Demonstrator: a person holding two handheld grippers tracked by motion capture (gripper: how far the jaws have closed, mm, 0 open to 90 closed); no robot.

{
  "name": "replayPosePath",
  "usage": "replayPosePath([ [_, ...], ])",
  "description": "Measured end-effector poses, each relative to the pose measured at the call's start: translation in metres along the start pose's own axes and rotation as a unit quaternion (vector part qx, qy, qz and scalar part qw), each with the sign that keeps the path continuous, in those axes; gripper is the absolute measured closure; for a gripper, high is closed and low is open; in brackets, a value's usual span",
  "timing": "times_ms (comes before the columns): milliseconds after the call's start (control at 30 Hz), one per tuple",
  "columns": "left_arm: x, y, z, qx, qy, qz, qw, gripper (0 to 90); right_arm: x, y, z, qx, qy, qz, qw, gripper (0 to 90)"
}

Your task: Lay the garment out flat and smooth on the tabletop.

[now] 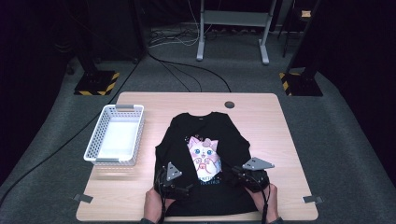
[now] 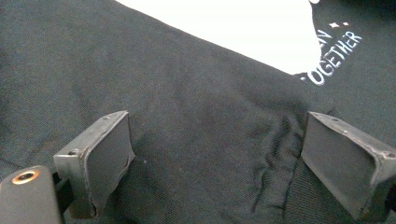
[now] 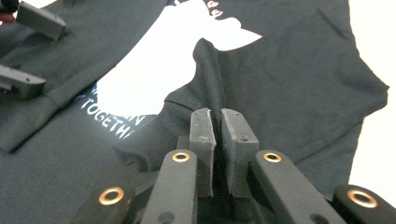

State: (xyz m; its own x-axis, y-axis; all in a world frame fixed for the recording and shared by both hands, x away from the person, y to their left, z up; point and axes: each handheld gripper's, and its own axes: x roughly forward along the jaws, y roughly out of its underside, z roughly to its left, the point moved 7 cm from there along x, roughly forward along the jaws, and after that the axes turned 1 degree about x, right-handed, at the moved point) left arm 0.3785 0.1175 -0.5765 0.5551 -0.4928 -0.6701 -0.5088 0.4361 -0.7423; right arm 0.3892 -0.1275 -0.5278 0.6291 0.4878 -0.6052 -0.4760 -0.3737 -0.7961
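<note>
A black t-shirt [image 1: 183,133] with a pink cat print [image 1: 204,151] lies flat on the wooden table [image 1: 271,126], sleeves folded inward. My left gripper [image 1: 180,186] rests on the shirt's lower left part. In the left gripper view it [image 2: 217,156] stands open, jaws wide apart over wrinkled black cloth [image 2: 187,93]. My right gripper [image 1: 243,176] is at the shirt's lower right. It [image 3: 218,119] is shut on a pinched ridge of the shirt's fabric [image 3: 210,70]. The left gripper's open fingers [image 3: 37,21] show beyond the white print.
An empty white mesh basket [image 1: 93,140] stands on the table's left side. A round cable hole [image 1: 229,104] sits at the far edge. Tape marks [image 1: 84,198] lie at the near corners. Bare wood runs right of the shirt. Cables and stand bases cover the floor behind.
</note>
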Motion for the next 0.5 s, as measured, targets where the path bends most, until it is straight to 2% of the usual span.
replayPosePath([
  [100, 0.0, 0.0, 0.0, 0.0, 0.0, 0.0, 1.0, 9.2, -0.004, -0.003, -0.004, -0.002, 0.01, -0.004, 0.9999, 83.5],
  [500, 0.0, 0.0, 0.0, 0.0, 0.0, 0.0, 1.0, 9.2, -0.022, -0.006, -0.029, 0.021, 0.037, -0.026, 0.9988, 83.7],
])
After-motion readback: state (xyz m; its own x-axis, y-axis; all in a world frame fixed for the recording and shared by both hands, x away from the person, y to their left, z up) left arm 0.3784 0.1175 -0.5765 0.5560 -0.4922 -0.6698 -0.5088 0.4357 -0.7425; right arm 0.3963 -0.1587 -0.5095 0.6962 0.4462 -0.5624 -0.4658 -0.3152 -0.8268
